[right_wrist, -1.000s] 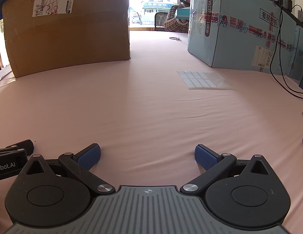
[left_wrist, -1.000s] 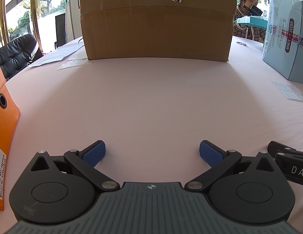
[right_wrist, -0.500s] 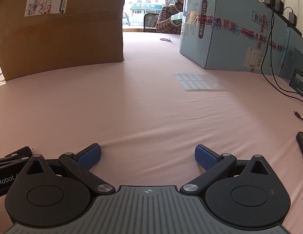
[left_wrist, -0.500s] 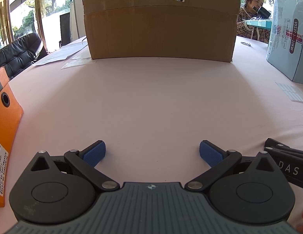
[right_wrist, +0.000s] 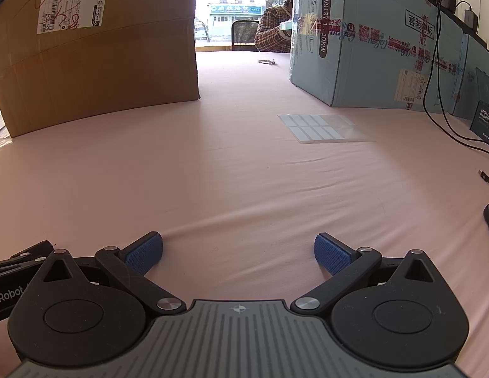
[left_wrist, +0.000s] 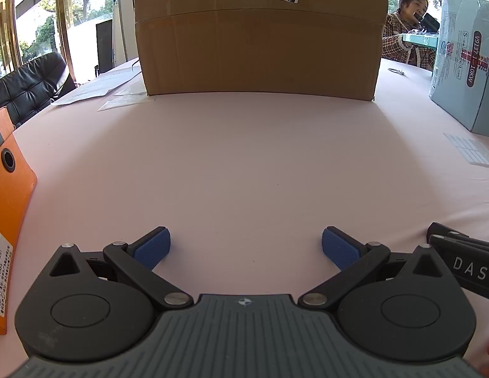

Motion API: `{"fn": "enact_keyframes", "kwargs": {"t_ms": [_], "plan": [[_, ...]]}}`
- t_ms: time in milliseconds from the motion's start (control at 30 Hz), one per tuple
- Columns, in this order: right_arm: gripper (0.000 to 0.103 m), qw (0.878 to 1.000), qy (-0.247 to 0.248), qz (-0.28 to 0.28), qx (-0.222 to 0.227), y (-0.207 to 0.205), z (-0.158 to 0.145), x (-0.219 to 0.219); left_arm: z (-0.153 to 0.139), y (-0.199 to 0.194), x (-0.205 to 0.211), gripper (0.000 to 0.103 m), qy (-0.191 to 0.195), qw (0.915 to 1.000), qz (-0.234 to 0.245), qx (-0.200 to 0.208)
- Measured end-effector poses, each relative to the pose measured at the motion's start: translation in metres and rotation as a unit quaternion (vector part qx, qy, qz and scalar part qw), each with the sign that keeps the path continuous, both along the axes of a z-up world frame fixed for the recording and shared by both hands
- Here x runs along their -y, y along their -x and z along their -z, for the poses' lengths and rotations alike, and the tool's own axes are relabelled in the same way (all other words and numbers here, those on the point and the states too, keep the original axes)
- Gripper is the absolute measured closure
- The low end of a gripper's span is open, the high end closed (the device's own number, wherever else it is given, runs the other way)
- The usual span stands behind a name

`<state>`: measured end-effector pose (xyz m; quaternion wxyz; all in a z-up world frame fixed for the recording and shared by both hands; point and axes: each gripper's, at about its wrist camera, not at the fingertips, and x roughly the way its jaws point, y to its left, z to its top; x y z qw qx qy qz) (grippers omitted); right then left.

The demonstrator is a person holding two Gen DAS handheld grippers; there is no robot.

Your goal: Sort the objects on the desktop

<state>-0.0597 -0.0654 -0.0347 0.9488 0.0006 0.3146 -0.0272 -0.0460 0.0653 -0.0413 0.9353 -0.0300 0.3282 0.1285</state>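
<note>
Left tongs (left_wrist: 246,245): wide, empty. Right tongs (right_wrist: 238,250): wide, empty. Nearest candidate: orange box (left_wrist: 9,208), upright at left tongs' 9 o'clock, well apart from right tongs.

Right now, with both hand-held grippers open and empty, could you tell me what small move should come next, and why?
Probably ease the right hand-held gripper forward and rightward toward the sheet of labels: it lies flat and alone on the pink tablecloth, and the path looks unobstructed.
</note>
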Motion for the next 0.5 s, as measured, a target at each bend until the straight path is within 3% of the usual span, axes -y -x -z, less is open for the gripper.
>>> {"fn": "enact_keyframes", "kwargs": {"t_ms": [500], "plan": [[0.000,1.000,0.000,0.000,0.000,-0.0032,0.0001,0.0022,-0.0003,0.0017,-0.0027,0.000,0.005,1.0000,0.001,0.005]]}}
